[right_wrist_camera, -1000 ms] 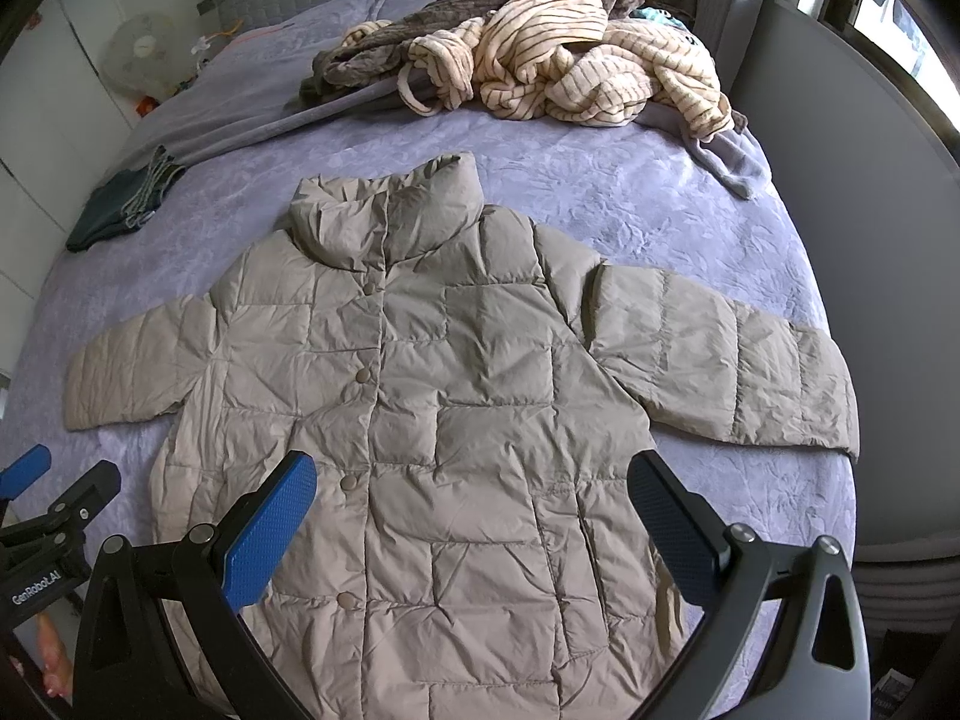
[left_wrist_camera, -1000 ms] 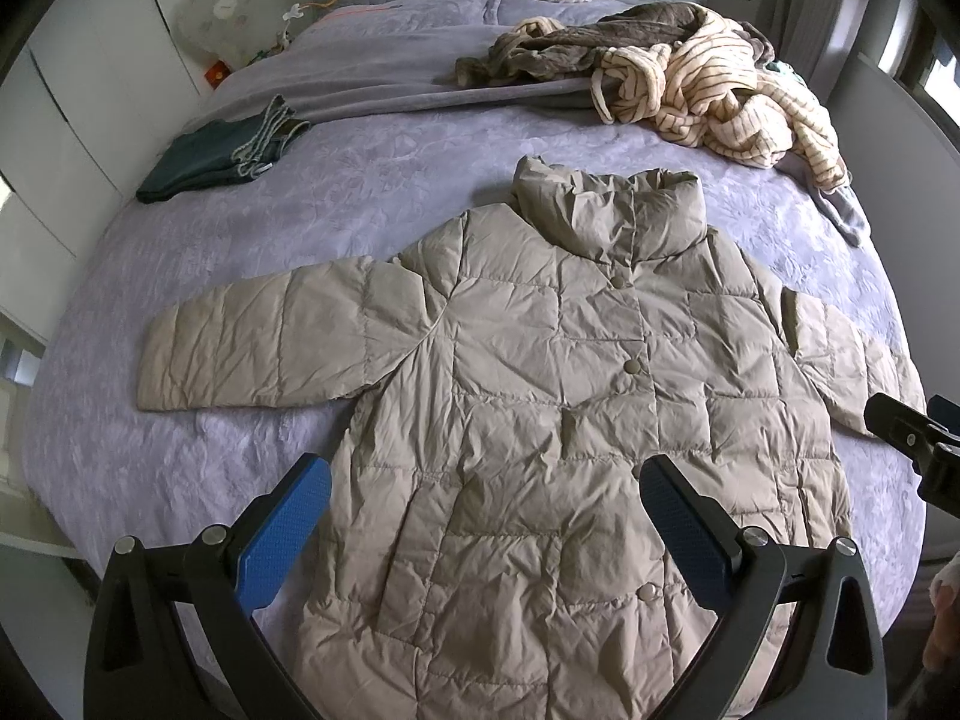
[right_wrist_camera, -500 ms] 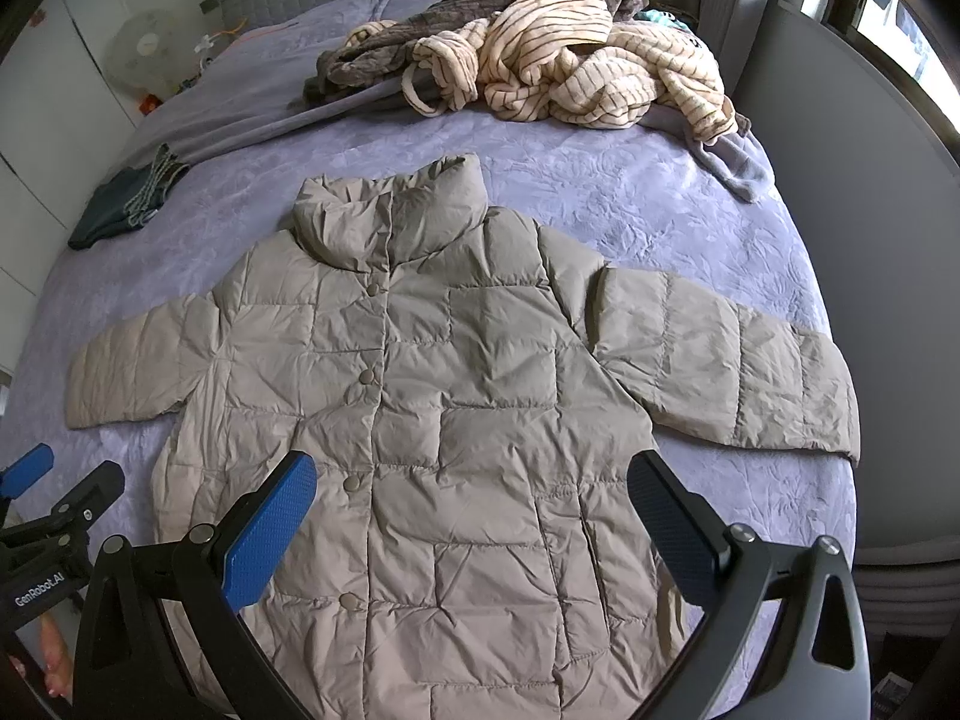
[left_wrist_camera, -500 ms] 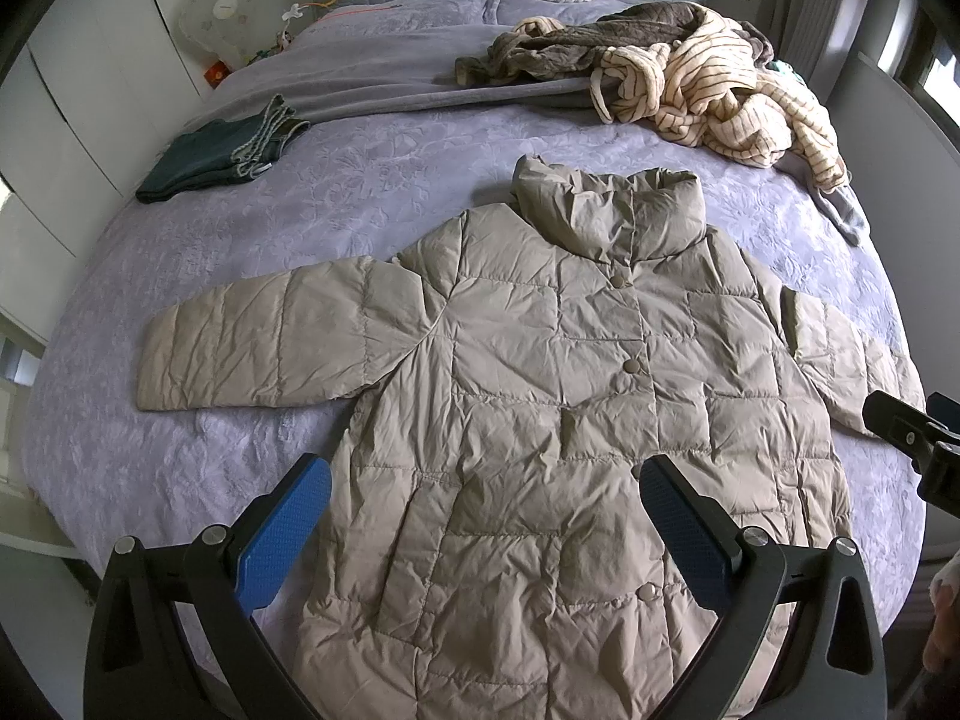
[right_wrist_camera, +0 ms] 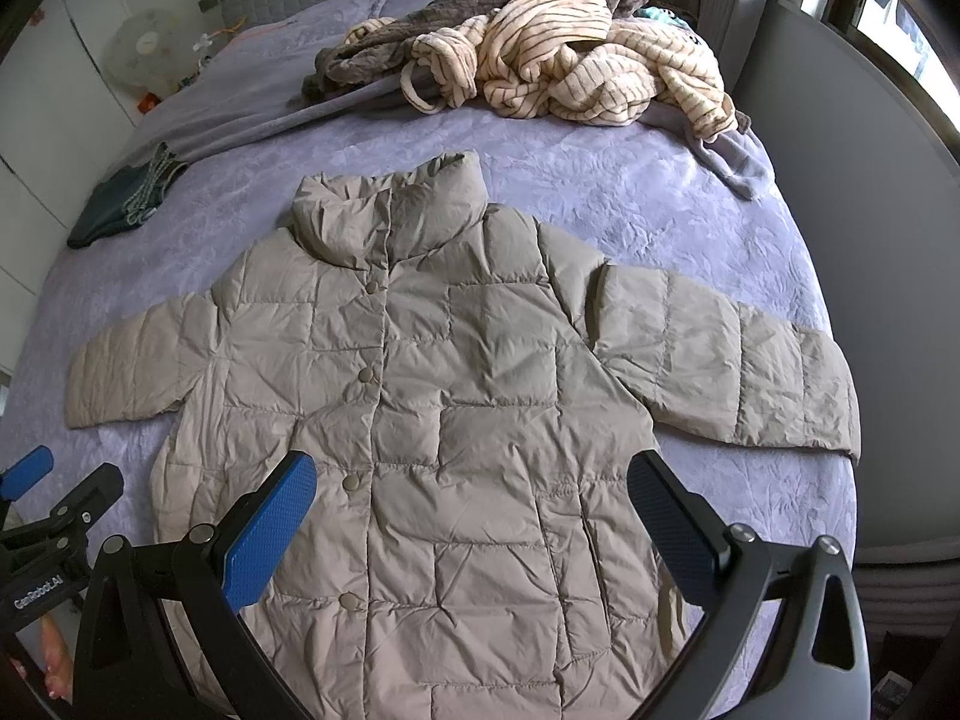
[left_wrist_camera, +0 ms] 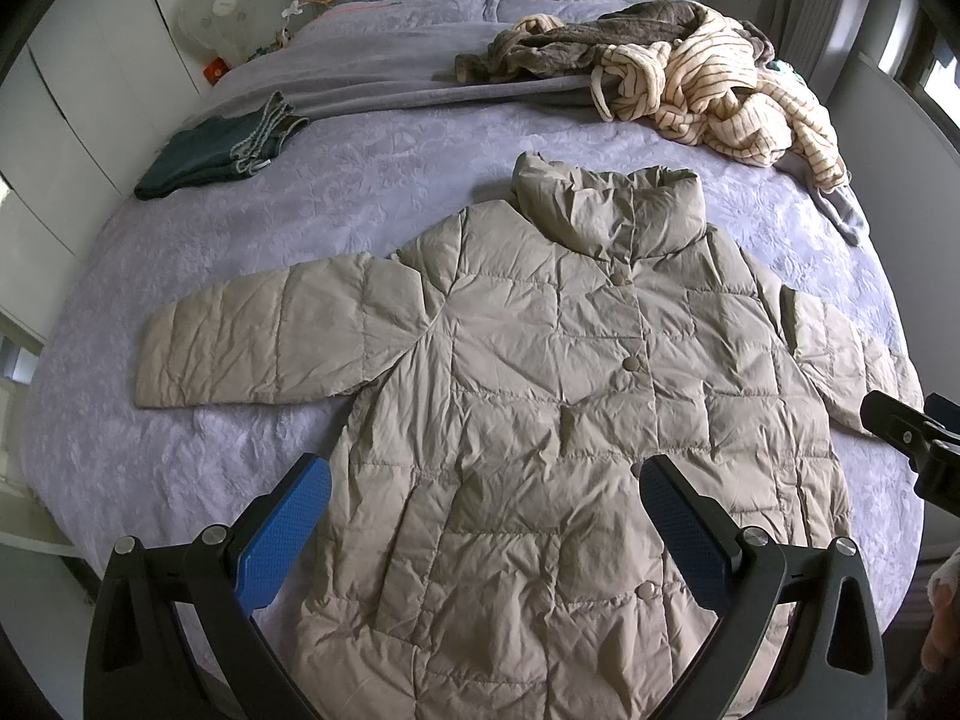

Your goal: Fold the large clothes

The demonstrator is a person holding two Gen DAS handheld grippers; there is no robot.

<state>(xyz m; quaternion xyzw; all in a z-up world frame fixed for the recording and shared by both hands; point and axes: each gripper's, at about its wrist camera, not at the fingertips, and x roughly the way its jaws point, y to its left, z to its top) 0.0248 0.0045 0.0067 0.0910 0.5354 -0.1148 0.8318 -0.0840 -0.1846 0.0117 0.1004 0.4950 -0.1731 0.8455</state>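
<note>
We're hovering both grippers, left gripper [left_wrist_camera: 485, 501] and right gripper [right_wrist_camera: 471, 495], jaws spread wide and empty, above the hem of the beige puffer jacket [left_wrist_camera: 570, 396] lying buttoned and flat on the lavender bedspread [left_wrist_camera: 372, 180]. We're judging folding as not yet begun; next we're probably needing each gripper out at its own side's sleeve [right_wrist_camera: 738, 366] to fold it across the jacket's front.

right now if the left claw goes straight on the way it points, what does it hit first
Probably the jacket: the open left claw points at its lower front, with nothing between. How far above the cloth it hovers is unclear.

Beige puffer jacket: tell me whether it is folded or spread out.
Spread out. The beige puffer jacket lies flat, front up, on the purple bedspread, both sleeves out sideways, buttons closed, no fold made yet.
</note>
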